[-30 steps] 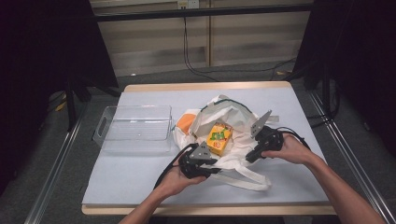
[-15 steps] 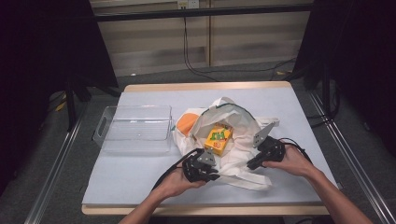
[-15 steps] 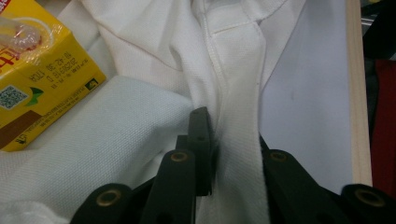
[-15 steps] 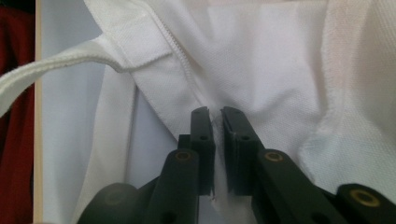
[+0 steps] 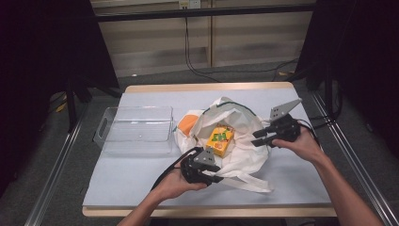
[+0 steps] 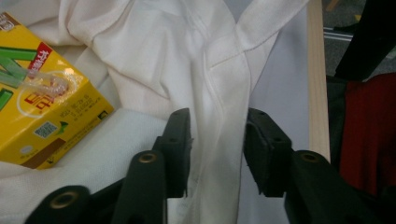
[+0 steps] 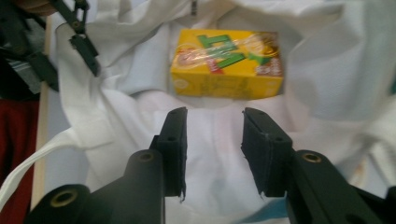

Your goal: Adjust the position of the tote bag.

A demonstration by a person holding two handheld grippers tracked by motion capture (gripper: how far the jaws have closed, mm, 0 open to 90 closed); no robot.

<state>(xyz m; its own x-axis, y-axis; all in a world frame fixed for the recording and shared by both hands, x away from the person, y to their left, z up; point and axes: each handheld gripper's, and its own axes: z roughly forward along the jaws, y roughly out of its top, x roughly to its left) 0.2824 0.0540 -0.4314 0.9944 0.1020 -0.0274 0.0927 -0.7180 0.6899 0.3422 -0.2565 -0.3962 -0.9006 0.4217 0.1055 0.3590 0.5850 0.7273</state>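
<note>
High view: yellow juice carton on crumpled white bag.

Each hand-held gripper is a matte black plastic unit. The left hand-held gripper carries a grey three-cornered plate on top, and a black cable trails from its rear. The right hand-held gripper carries a matching grey plate, with black cable looping behind it. In the gripper views, each jaw is a thick black arm ending in a flat rectangular pad with small recessed holes; a brass-coloured pivot ring sits behind each pad. Both forearms are bare, without sleeves.
</note>
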